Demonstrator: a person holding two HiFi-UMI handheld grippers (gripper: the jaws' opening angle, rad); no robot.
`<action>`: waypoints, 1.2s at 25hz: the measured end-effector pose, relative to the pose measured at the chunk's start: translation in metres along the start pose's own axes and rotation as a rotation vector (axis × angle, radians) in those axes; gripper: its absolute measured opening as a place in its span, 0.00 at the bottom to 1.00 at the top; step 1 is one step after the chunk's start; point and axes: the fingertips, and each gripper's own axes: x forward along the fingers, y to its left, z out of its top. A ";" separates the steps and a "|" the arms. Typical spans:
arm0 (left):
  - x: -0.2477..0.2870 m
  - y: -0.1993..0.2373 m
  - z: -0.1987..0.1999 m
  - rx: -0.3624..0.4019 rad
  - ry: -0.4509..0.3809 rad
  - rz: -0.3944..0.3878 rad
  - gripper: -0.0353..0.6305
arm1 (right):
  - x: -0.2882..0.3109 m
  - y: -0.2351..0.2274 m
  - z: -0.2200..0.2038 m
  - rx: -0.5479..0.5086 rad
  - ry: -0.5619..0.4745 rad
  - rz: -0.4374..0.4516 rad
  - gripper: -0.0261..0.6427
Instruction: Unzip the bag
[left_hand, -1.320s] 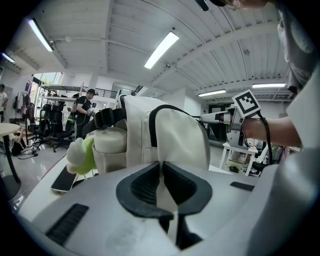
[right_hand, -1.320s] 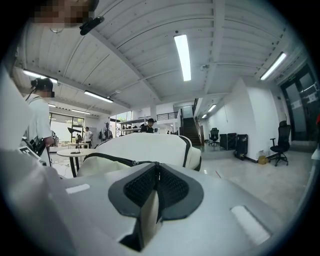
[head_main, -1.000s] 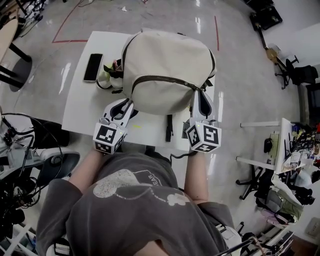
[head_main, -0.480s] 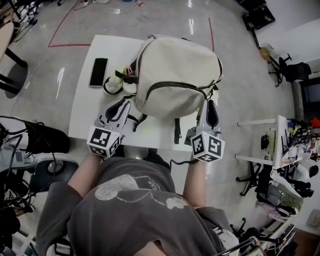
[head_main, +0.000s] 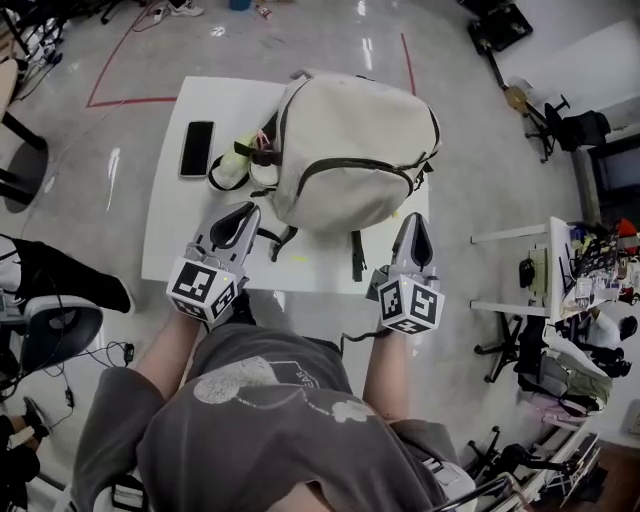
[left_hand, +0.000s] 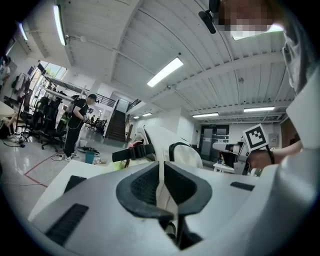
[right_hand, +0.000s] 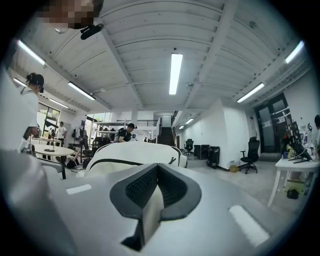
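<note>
Table: white rectangular table (head_main: 172, 225), flat top, bare along its left side and near strip.
Bag: cream fabric backpack (head_main: 350, 150) with a dark zip line, lying on the right and far part of the table and reaching its right edge.
Phone: black rectangular phone (head_main: 197, 148), flat on the left part, apart from the backpack.
Beside the bag: pale yellow-green object (head_main: 236, 166), touching the backpack's left side, between it and the phone; what it is cannot be told.
Straps: black webbing straps (head_main: 357, 255), trailing from the backpack's near side across the bare top towards the near edge.
</note>
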 end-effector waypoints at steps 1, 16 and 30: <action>-0.003 -0.007 0.002 0.003 -0.005 0.001 0.11 | -0.005 -0.002 0.000 0.002 -0.003 0.005 0.04; -0.076 -0.170 -0.034 -0.035 -0.003 0.114 0.08 | -0.170 -0.082 -0.001 -0.058 -0.019 0.151 0.04; -0.156 -0.268 -0.064 0.001 0.045 0.267 0.08 | -0.272 -0.102 -0.052 0.026 -0.004 0.330 0.04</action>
